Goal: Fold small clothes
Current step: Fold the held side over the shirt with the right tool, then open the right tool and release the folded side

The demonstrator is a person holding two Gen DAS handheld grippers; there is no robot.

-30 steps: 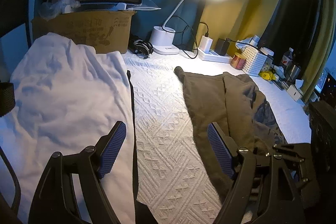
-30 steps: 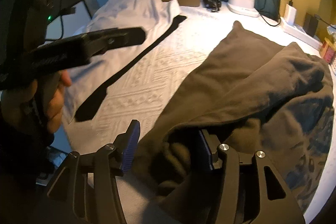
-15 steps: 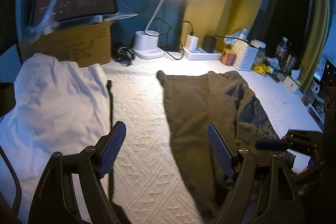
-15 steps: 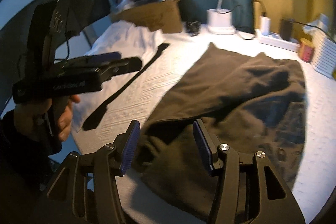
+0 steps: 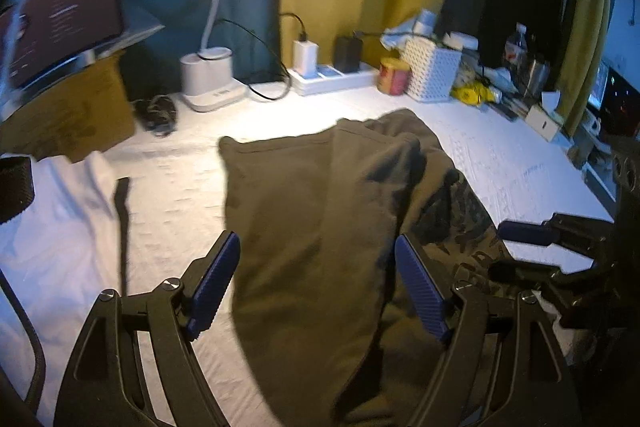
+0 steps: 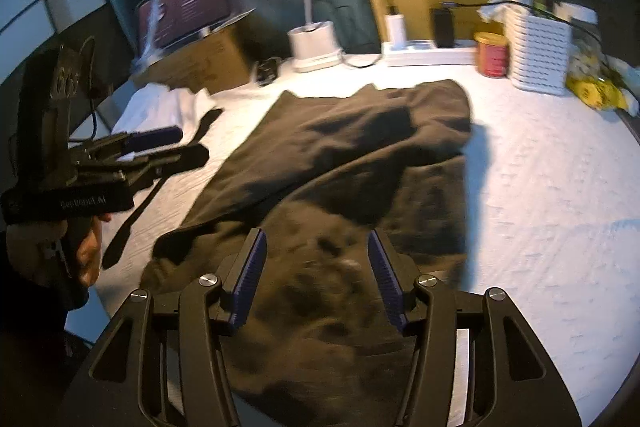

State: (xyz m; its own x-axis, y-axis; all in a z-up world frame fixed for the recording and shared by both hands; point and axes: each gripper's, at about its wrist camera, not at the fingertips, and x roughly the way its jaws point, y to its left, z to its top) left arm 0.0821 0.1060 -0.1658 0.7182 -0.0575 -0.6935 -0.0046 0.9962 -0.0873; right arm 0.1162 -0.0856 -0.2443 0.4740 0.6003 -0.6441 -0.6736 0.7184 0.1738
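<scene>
An olive-brown garment (image 5: 316,211) lies crumpled on the white textured table cover (image 5: 500,163), its patterned side showing at the right. My left gripper (image 5: 318,267) hovers open above its near part, with nothing pinched. My right gripper (image 6: 316,247) also stands open above the same garment (image 6: 360,155), and its pads touch no cloth. Its blue fingertips (image 5: 528,231) show at the right of the left wrist view. A hand (image 6: 88,247) holds the left gripper (image 6: 160,143) at the left of the right wrist view. A white garment (image 5: 52,227) lies at the far left.
A black strip (image 5: 122,211) lies beside the white garment. Along the back stand a cardboard box (image 5: 68,115) with a screen on it, a lit desk lamp (image 5: 208,79), a power strip (image 5: 332,77), a red can (image 5: 394,77) and a white basket (image 5: 432,75). The table edge runs at the right.
Both grippers swung rightward and drew back a little. The left gripper went from beside the white garment to over the olive one. Neither gripper's jaws changed.
</scene>
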